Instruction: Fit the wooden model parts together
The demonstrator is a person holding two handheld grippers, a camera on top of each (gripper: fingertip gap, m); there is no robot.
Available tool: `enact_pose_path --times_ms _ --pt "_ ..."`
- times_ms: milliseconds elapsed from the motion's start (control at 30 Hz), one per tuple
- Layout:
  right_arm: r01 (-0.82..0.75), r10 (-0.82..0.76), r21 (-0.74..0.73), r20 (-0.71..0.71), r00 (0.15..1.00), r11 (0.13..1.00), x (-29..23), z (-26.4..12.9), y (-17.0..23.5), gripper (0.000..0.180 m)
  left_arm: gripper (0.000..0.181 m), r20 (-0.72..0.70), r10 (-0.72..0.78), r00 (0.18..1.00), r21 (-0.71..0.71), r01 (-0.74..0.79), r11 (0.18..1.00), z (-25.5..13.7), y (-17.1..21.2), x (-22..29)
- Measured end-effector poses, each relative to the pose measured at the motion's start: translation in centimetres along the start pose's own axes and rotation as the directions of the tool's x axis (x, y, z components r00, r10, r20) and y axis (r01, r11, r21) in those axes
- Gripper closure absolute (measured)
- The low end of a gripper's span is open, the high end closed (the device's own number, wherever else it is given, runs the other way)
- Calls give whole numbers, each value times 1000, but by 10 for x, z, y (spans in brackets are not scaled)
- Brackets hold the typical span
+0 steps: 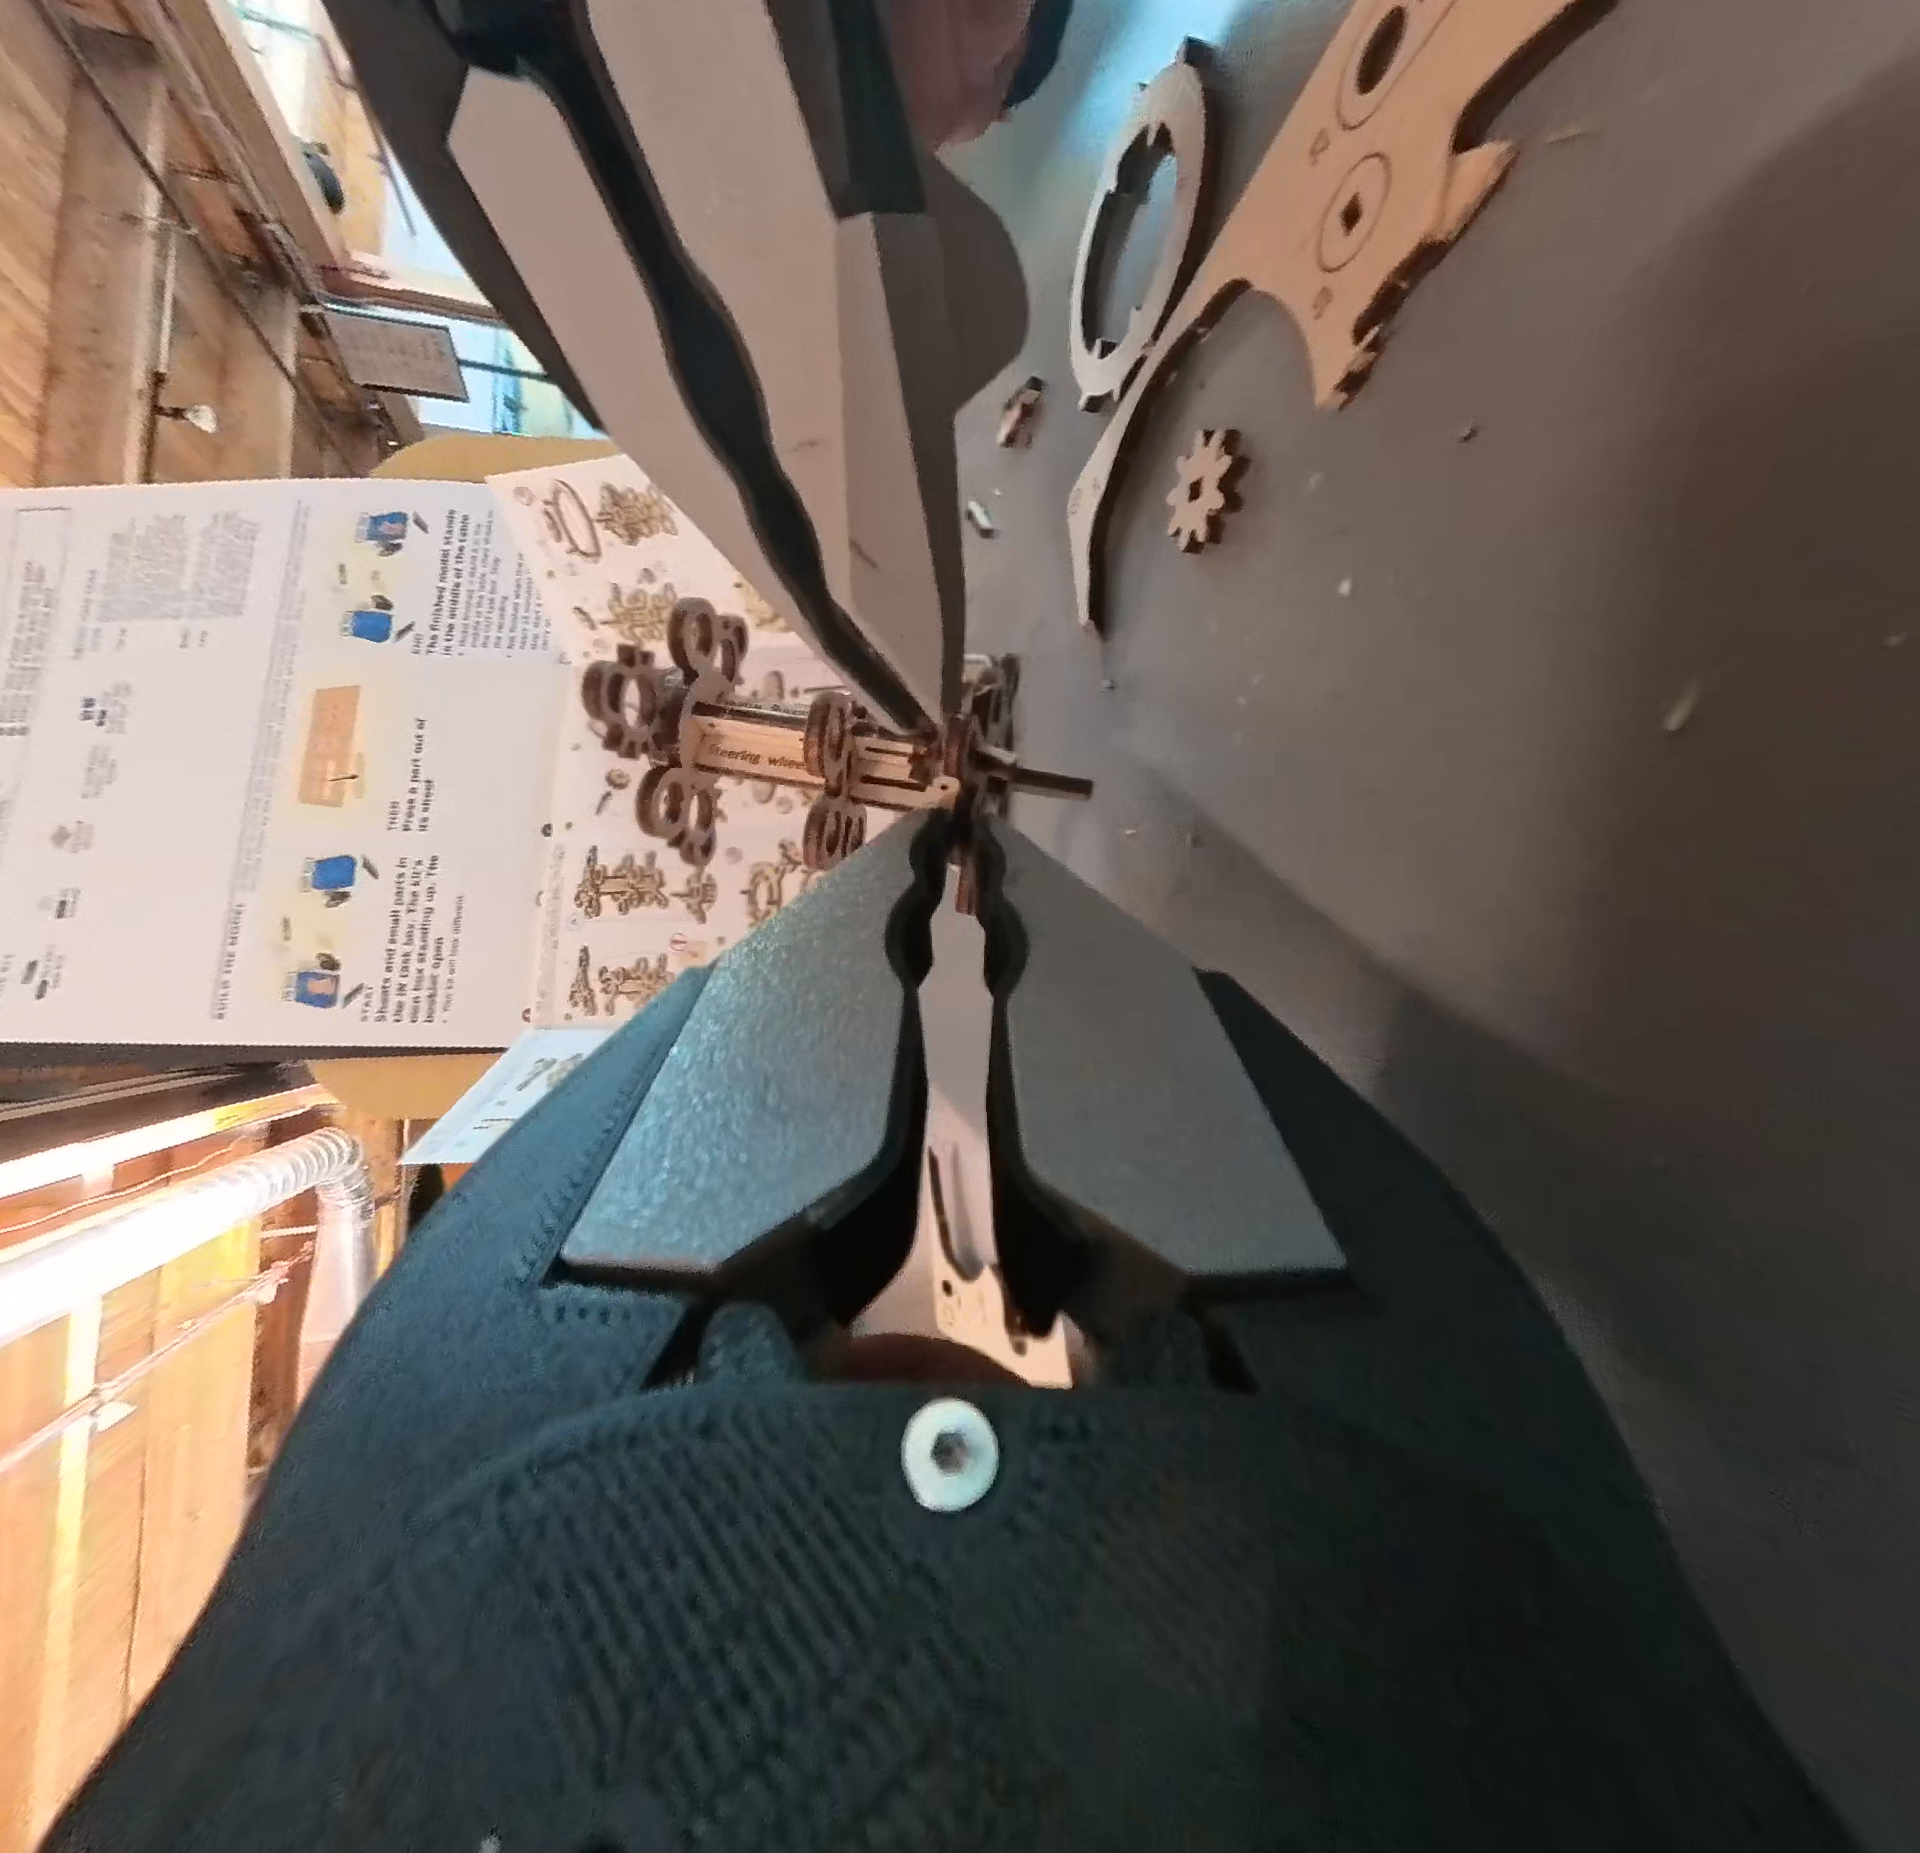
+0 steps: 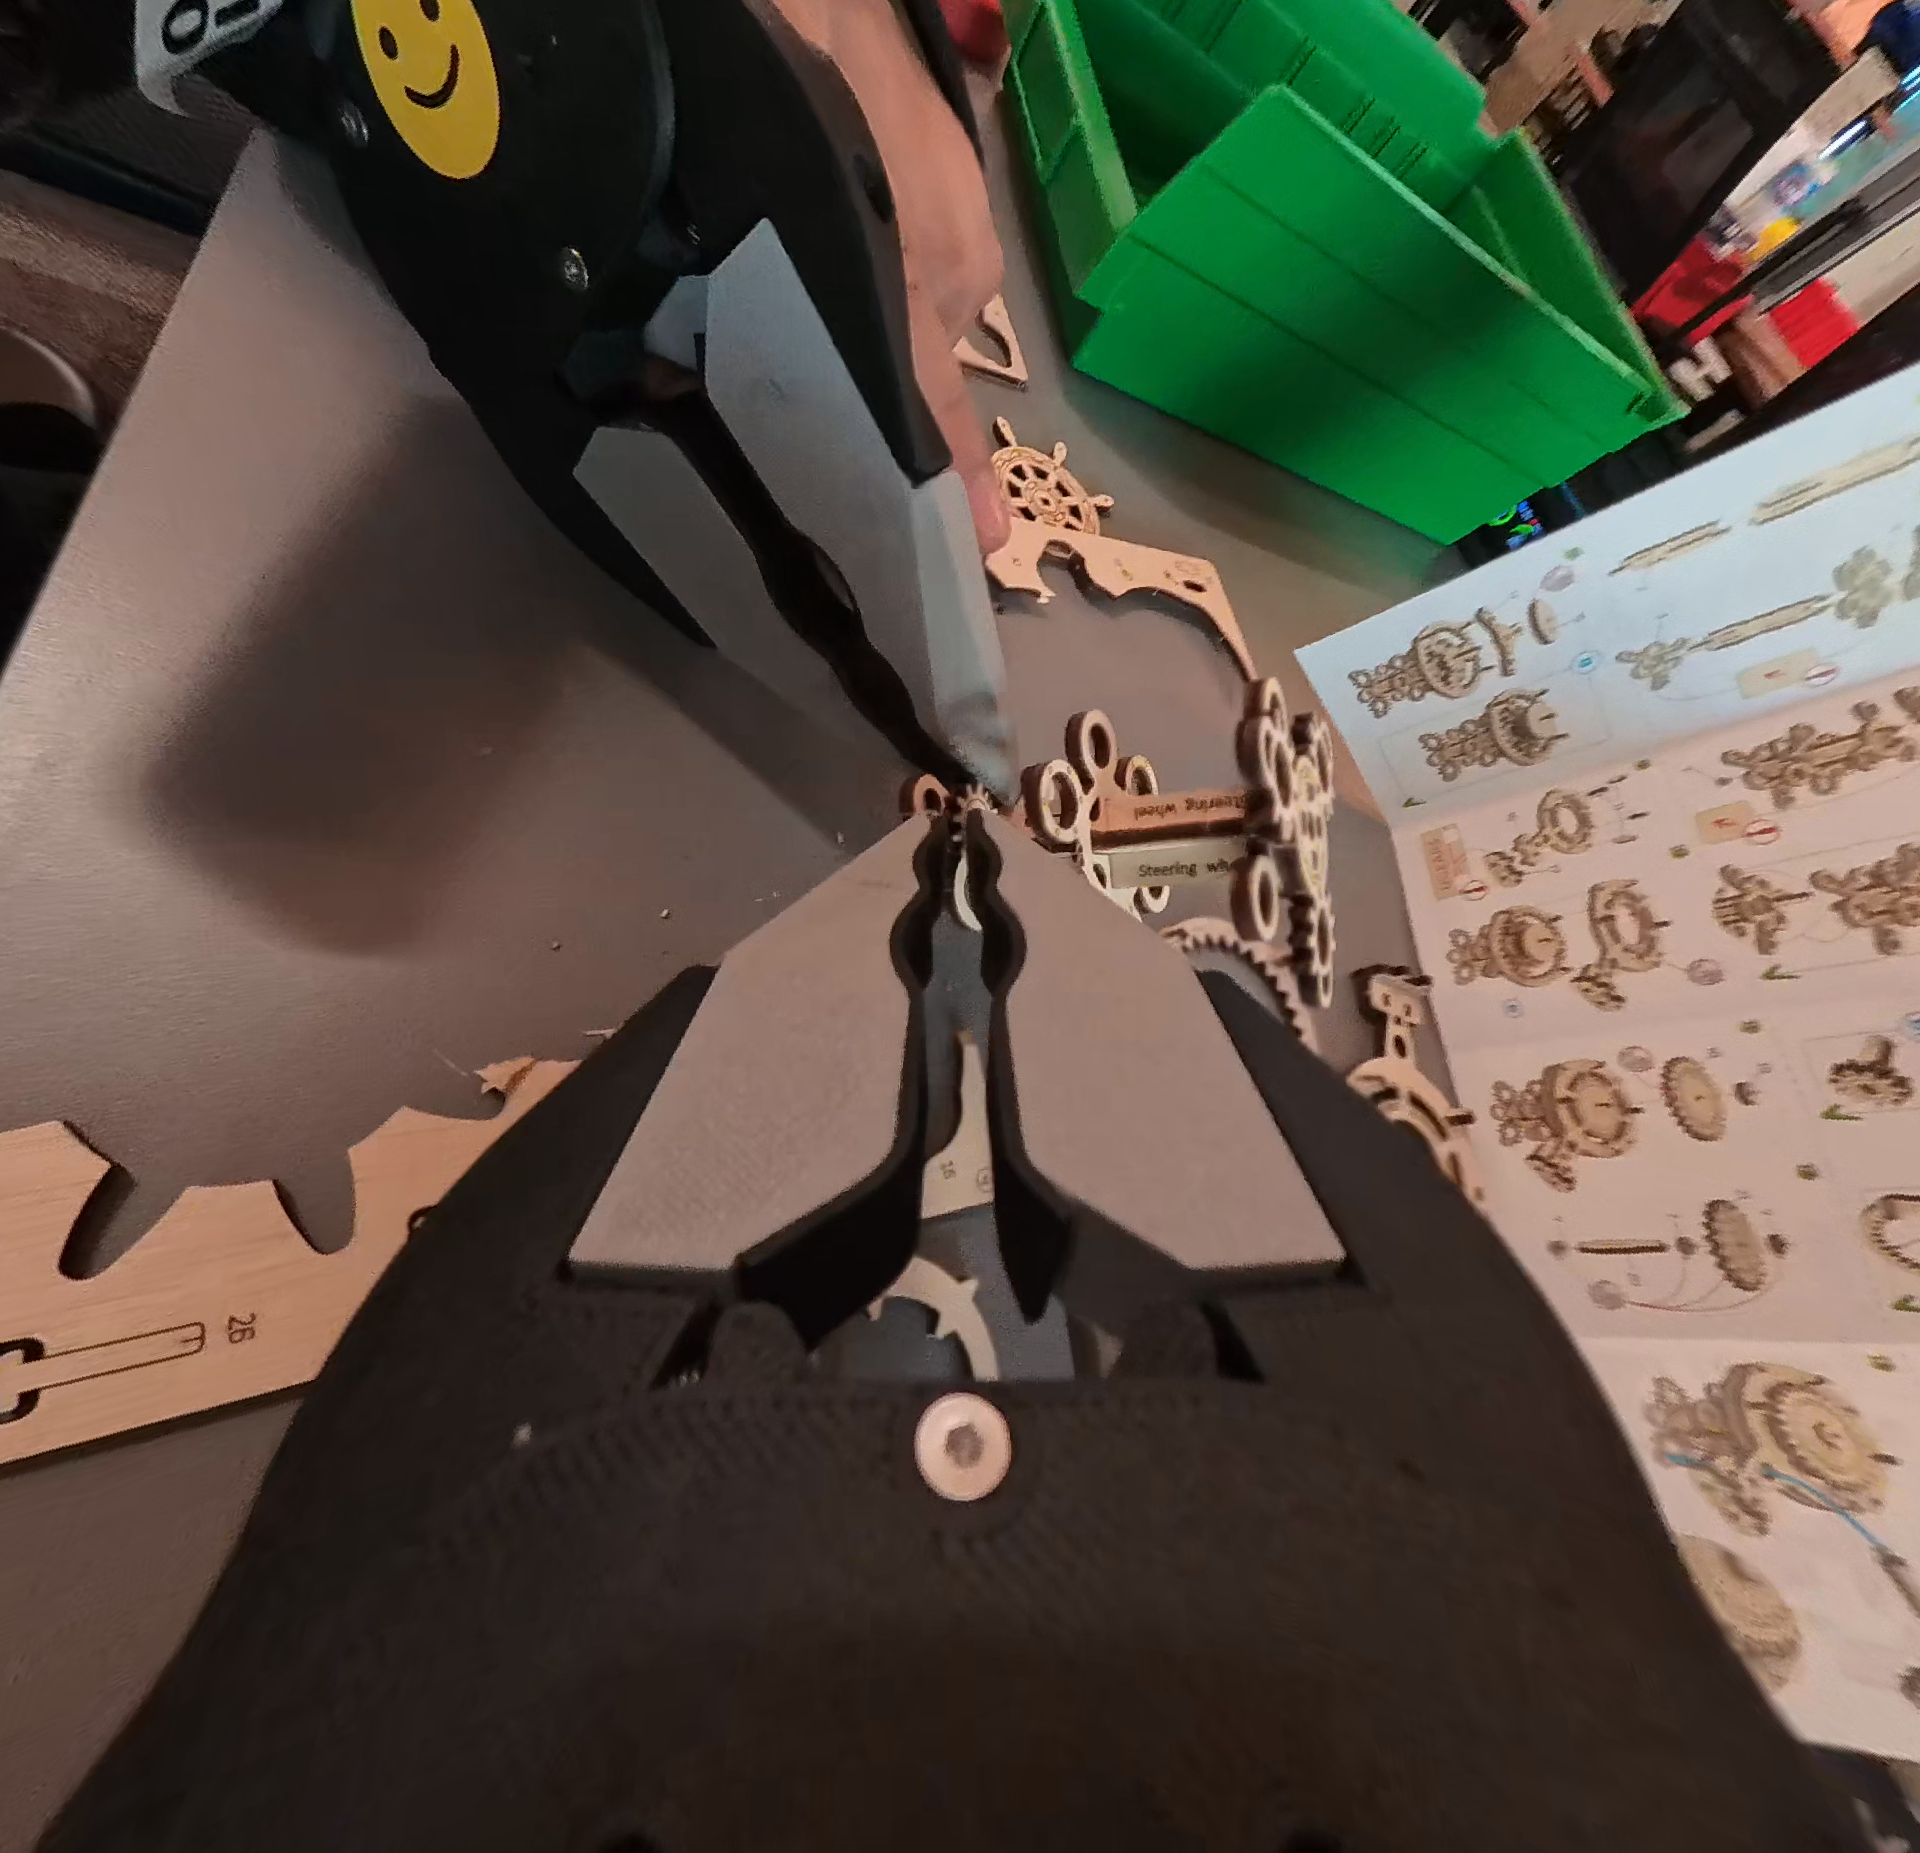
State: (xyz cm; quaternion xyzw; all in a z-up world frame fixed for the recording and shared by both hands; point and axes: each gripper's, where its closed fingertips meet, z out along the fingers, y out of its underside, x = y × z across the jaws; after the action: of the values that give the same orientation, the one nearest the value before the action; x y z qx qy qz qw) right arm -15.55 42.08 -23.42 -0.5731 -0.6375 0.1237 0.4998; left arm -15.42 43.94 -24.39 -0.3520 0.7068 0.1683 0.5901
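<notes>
Pinching with the left gripper (image 1: 956,847), fingers almost pressed together on a thin dark wooden piece (image 1: 966,884) at the near end of the wooden model (image 1: 727,754). Pinching likewise with the right gripper (image 2: 961,832), closed on a pale ring-shaped piece (image 2: 966,899). Meeting tip to tip at that same end of the model, just above the grey table (image 1: 1558,868).

Just beyond the tips: a cross-shaped axle (image 1: 1039,783) poking out of the end. Along the model, a central shaft already carrying several lobed, ringed plates. Cannot tell whether the pinched pieces are seated or only offered up.

Farther out, plenty unfitted:
- a small gear (image 1: 1205,494)
- a ring (image 1: 1138,245)
- a large cut-out sheet (image 1: 1351,193)
- a ship's wheel (image 2: 1044,489), loose on the table and well apart from the model

Beyond those, an open booklet (image 2: 1662,972) of assembly pictures and a set of green bins (image 2: 1299,245).

Looks like a sub-assembly largely built, with an end piece in hand. Judging by the loose parts, well short of a finished model.
</notes>
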Motion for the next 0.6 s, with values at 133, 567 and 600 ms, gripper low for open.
enact_pose_path --times_ms 133,567,600 --pt "37 -37 -10 24 999 999 -8 -2 0 166 179 24 24 999 -16 -23 1000 0 3 -3" --pt "144 -144 -7 -104 984 990 0 -5 -10 162 179 125 74 989 -32 -71 997 -5 0 -16" --pt "148 -148 -10 -109 983 989 0 -5 -10 161 179 126 83 989 -32 -80 996 -5 -1 -15"
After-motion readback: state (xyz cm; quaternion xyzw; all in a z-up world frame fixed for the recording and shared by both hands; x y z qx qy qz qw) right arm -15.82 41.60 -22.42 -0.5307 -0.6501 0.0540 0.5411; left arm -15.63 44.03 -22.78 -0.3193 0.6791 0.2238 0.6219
